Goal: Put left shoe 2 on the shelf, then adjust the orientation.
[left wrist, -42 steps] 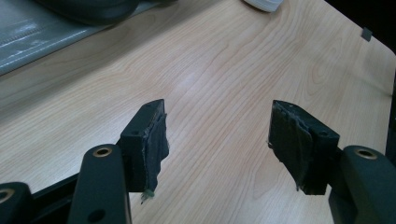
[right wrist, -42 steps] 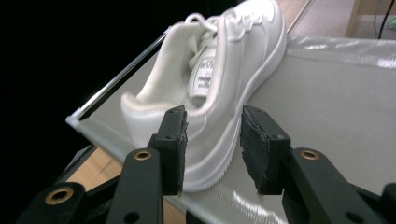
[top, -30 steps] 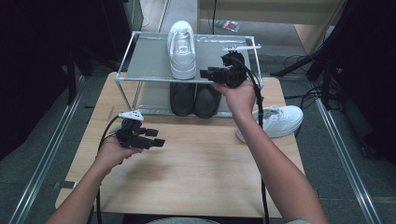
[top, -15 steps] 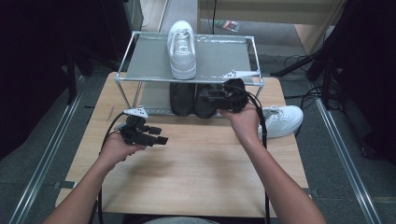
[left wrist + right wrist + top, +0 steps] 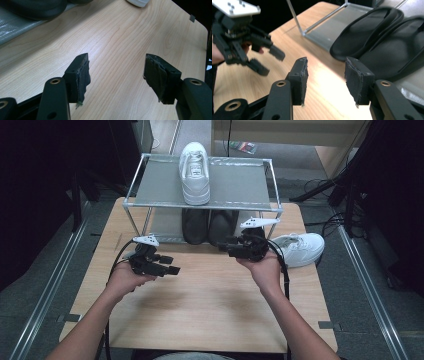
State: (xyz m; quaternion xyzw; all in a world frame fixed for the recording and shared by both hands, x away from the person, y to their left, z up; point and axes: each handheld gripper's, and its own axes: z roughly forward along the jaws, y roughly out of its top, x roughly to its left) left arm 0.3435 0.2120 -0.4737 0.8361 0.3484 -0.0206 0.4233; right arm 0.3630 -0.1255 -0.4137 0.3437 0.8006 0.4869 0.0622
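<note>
My left gripper (image 5: 171, 267) hovers over the left half of the wooden table (image 5: 210, 315), pointing right. In the left gripper view it (image 5: 116, 75) is open over bare wood with nothing between the jaws. My right gripper (image 5: 226, 248) points left, low in front of two black shoes (image 5: 209, 226) on the rack's bottom shelf. In the right gripper view it (image 5: 325, 75) stands open and empty; its jaws have just been opening. The black shoes (image 5: 384, 37) lie just beyond them. One white sneaker (image 5: 195, 167) sits on the top shelf. Another white sneaker (image 5: 300, 249) lies on the table at the right.
The metal shoe rack (image 5: 274, 195) stands across the back of the table with two grey shelves. The other hand's gripper (image 5: 244, 42) shows at the left of the right gripper view. Bare wood stretches between my hands and toward the near edge.
My right hand has come down from the top shelf's front edge to table level in front of the black shoes. The left hand has kept still.
</note>
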